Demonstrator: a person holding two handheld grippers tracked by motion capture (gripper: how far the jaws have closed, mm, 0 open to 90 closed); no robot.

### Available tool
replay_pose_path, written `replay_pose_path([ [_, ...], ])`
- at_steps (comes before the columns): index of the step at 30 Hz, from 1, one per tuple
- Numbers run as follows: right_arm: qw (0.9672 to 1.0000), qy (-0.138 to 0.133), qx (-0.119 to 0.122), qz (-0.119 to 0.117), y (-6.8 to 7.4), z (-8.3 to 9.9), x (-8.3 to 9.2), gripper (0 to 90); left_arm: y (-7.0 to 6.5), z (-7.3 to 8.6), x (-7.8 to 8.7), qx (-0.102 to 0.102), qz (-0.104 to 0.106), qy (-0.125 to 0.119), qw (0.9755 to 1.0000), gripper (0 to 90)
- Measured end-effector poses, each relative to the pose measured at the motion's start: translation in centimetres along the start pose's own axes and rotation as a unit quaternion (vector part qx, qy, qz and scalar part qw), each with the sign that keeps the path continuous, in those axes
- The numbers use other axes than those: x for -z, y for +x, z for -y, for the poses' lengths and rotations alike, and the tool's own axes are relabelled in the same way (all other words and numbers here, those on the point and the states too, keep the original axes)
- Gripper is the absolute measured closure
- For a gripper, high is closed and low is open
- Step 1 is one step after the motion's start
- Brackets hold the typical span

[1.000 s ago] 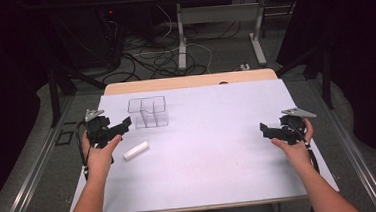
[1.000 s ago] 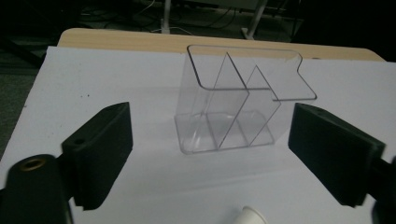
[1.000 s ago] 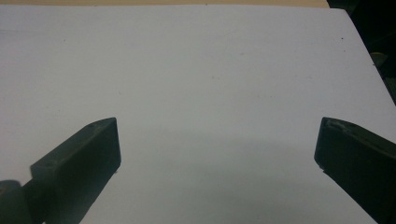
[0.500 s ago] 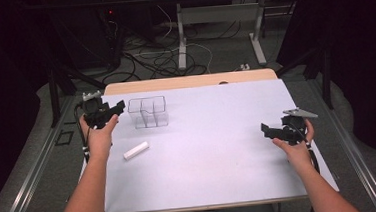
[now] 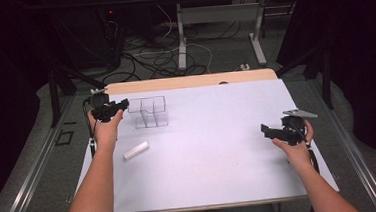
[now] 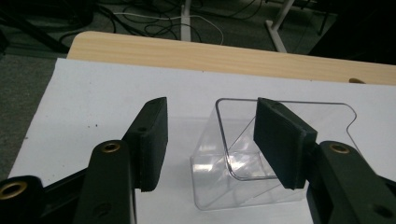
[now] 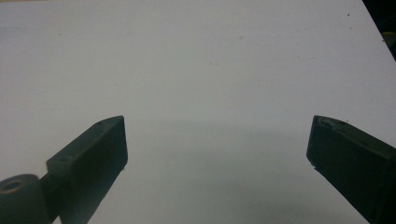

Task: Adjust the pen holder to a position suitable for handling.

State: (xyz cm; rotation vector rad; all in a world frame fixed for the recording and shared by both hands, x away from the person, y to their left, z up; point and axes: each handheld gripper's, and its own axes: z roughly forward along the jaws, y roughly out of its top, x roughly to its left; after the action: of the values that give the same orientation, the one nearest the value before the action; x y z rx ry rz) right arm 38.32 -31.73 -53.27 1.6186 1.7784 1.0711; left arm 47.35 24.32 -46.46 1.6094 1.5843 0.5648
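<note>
A white sheet (image 5: 204, 150) covers the table (image 5: 189, 81), whose bare wooden strip shows along the far edge. Near the sheet's far left corner stands a clear plastic organizer (image 5: 149, 111) with open compartments. The left gripper (image 5: 113, 107) is just beside the organizer's left end; its jaws have just been closing, yet remain apart, straddling the near corner wall (image 6: 223, 140) without pressing it. Well away, near the sheet's right edge, the right gripper (image 5: 268, 130) hovers with jaws spread wide, nothing between them. A small white cylinder (image 5: 136, 150) lies nearer the person than the organizer.
</note>
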Motion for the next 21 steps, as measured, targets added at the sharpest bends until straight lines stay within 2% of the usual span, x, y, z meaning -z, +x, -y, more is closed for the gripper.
replay_pose_path([
  [1,1.0,0.001,0.001,0.0,0.0,0.0,0.0,5.0,0.0,0.0,-0.2,-0.002,0.002,0.003,1.0,46.8],
  [3,1.0,0.002,0.0,-0.001,0.0,0.0,0.0,5.2,-0.2,0.2,-0.5,-0.008,-0.008,0.012,0.9999,48.8],
  [10,1.0,0.002,-0.001,0.0,0.0,0.0,-0.1,5.8,-0.4,0.4,-1.3,-0.008,-0.012,0.023,0.9996,56.7],
  [11,1.0,0.002,-0.002,0.0,0.0,0.0,-0.1,6.1,-0.5,0.5,-1.5,-0.012,-0.018,0.024,0.9995,57.8],
  [16,0.9999,0.006,-0.008,0.001,-0.1,0.1,-0.1,6.5,-0.6,0.6,-2.0,-0.025,-0.01,0.039,0.9989,65.3],
  [21,0.9999,0.004,-0.011,0.0,-0.3,0.0,-0.1,6.6,-1.3,1.0,-2.5,-0.049,-0.012,0.052,0.9974,71.9],
])
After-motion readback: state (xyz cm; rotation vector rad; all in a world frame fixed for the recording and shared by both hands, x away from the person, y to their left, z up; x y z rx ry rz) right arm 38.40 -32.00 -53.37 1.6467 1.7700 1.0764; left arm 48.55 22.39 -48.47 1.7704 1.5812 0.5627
